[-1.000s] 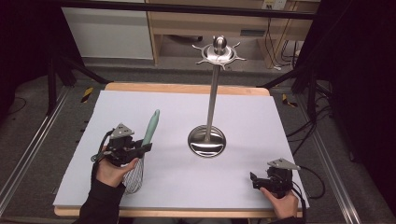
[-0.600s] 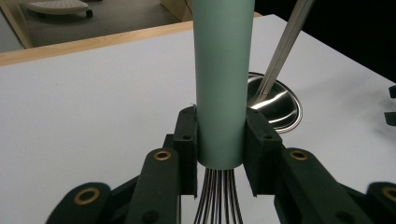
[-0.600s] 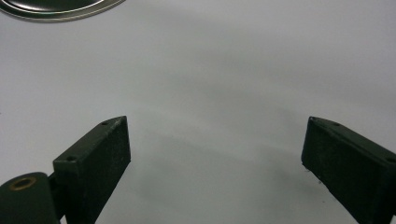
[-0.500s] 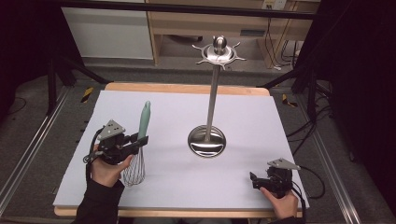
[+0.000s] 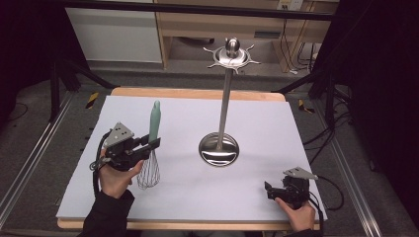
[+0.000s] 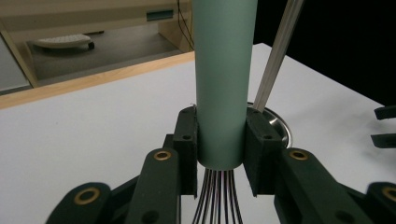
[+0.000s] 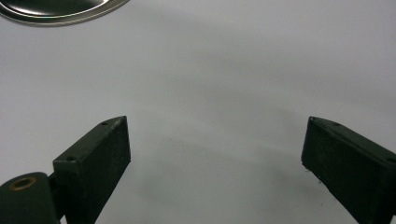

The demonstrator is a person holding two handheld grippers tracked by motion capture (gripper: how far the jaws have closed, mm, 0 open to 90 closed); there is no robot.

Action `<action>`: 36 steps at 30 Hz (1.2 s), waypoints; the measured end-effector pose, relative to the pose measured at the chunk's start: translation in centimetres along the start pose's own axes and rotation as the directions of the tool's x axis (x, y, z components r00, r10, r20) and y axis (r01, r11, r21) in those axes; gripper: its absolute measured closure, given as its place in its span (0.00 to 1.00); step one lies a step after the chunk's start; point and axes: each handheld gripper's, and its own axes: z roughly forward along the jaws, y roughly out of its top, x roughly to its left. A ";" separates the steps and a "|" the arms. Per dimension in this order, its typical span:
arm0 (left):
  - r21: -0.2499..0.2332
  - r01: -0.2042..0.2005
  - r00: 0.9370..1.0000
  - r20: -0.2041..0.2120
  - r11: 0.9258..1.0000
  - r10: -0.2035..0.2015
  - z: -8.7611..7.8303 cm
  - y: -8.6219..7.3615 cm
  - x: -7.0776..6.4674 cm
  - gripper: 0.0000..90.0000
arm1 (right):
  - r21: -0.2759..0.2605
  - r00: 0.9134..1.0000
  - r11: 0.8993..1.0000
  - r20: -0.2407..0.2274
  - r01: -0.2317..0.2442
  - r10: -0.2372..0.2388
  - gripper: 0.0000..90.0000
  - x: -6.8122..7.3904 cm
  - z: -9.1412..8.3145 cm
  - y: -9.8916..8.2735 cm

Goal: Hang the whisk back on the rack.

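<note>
From above, the left gripper (image 5: 148,145) holds a whisk (image 5: 151,148) upright beside the stand (image 5: 221,123). Its own view shows jaws clamped on the green handle's base; such a low grip may let it tip. The right gripper (image 7: 215,154) rests, jaws apart.

The left gripper (image 5: 154,142) is lifted left of the stand (image 5: 220,148), held in the left hand (image 5: 116,175), its jaws clamped on the whisk (image 5: 150,148) handle with pads (image 6: 187,149) pressing both sides. The right gripper (image 5: 269,190) sits low, right of the stand and nearer the person, jaws spread wide with nothing between them.
</note>
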 end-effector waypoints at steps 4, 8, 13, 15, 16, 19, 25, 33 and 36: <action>-0.002 -0.007 1.000 0.005 1.000 0.007 0.1 0.2 -0.3 0.77 | -0.005 1.000 1.000 0.000 -0.005 0.005 0.09 0.0 0.0 0.0; -0.003 -0.014 1.000 0.012 1.000 0.014 0.2 0.5 -0.4 0.77 | -0.007 1.000 1.000 0.006 -0.008 0.008 0.09 -0.1 0.0 0.0; -0.014 -0.022 0.999 0.024 1.000 0.022 0.4 1.1 -0.6 0.77 | -0.007 1.000 1.000 0.005 -0.012 0.012 0.09 -0.1 0.1 0.1; -0.018 -0.020 0.999 0.028 1.000 0.021 0.6 1.3 -0.7 0.77 | -0.008 1.000 1.000 0.008 -0.012 0.012 0.09 -0.1 0.0 0.1; -0.018 -0.023 0.999 0.030 1.000 0.023 0.7 1.4 -0.7 0.77 | -0.008 1.000 1.000 0.010 -0.014 0.015 0.09 -0.1 0.0 0.1; -0.023 -0.023 0.999 0.037 0.999 0.024 0.9 1.8 -0.9 0.77 | -0.005 1.000 1.000 0.006 -0.015 0.015 0.09 -0.1 0.0 0.1; -0.034 -0.033 0.998 0.050 0.999 0.035 1.3 3.0 -1.4 0.77 | -0.007 1.000 1.000 0.007 -0.015 0.015 0.09 -0.1 0.0 0.1; -0.052 -0.043 0.997 0.065 0.998 0.047 1.6 4.5 -2.4 0.77 | -0.009 1.000 1.000 0.004 -0.012 0.012 0.09 -0.2 0.0 0.1; -0.053 -0.049 0.996 0.067 0.997 0.052 1.7 5.0 -2.6 0.77 | -0.008 1.000 1.000 0.003 -0.013 0.013 0.09 -0.1 0.0 0.1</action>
